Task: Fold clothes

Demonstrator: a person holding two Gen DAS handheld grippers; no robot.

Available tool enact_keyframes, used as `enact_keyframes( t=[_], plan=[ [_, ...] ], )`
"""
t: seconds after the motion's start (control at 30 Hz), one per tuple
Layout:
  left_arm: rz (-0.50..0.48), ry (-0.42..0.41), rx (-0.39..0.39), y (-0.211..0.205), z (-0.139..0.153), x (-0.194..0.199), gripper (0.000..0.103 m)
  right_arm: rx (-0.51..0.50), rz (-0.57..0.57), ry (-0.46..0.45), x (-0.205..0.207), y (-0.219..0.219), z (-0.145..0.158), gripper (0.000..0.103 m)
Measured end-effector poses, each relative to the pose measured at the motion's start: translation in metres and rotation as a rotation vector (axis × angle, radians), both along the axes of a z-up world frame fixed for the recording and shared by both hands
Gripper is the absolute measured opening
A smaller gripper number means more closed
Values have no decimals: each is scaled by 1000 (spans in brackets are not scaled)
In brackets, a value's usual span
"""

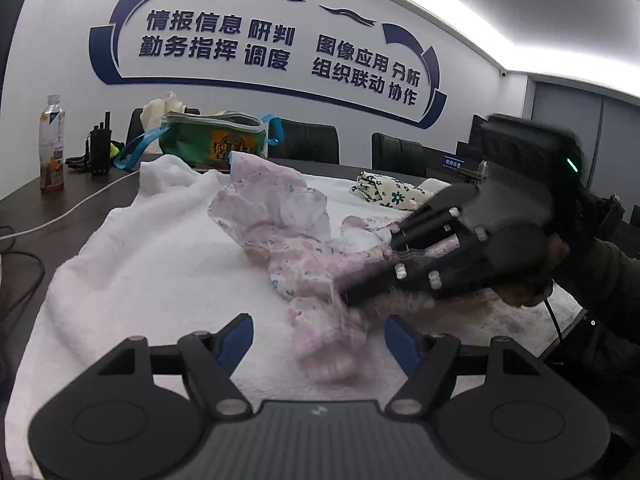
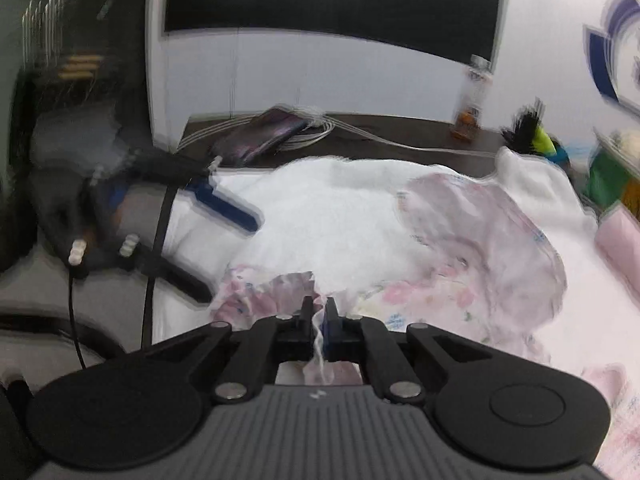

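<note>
The pink flowered garment (image 1: 288,240) lies crumpled near the middle of the white towel (image 1: 152,264) that covers the dark table (image 1: 48,200); one end is bunched up high toward the far side, and the other trails down toward you. In the right wrist view the same garment (image 2: 480,248) spreads to the right of the camera, with a fold of it running straight into your right gripper (image 2: 319,312).

Your right gripper has its fingers pressed almost together on that fold, so a thin strip of pink cloth is pinched between them. From the left wrist view you see the right gripper (image 1: 360,276) coming in from the right, its tips buried in the garment's near edge (that part is blurred).

Your left gripper (image 1: 319,340) stands wide apart, blue pads facing each other, with nothing between them but the garment's trailing end lying on the towel below. From the right wrist view the left gripper (image 2: 224,248) shows at the left, its fingers spread over the towel.

Farther out, a second folded flowered cloth (image 1: 384,192) rests on the towel's far right. Behind the towel sit a green bag (image 1: 212,140), a drink bottle (image 1: 51,144) and a white cable (image 1: 60,216).
</note>
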State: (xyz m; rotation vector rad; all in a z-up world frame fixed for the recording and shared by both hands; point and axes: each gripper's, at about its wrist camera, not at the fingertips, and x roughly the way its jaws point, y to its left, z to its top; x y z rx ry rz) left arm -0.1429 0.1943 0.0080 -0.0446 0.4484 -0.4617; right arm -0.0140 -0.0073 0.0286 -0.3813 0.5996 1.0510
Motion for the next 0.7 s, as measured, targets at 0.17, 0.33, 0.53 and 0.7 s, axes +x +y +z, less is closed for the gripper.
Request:
enact_keyframes(
  t=[0.17, 0.33, 0.53, 0.7],
  plan=[
    [73, 31, 23, -10, 3, 23, 72, 140, -309, 296, 66, -30, -4, 9],
    [164, 75, 48, -22, 6, 49, 72, 162, -371, 207, 55, -48, 5, 54],
    [234, 129, 39, -33, 0, 85, 72, 179, -420, 72, 23, -86, 30, 55],
    [246, 150, 30, -42, -2, 102, 72, 157, -432, -23, -6, -112, 43, 55]
  ],
)
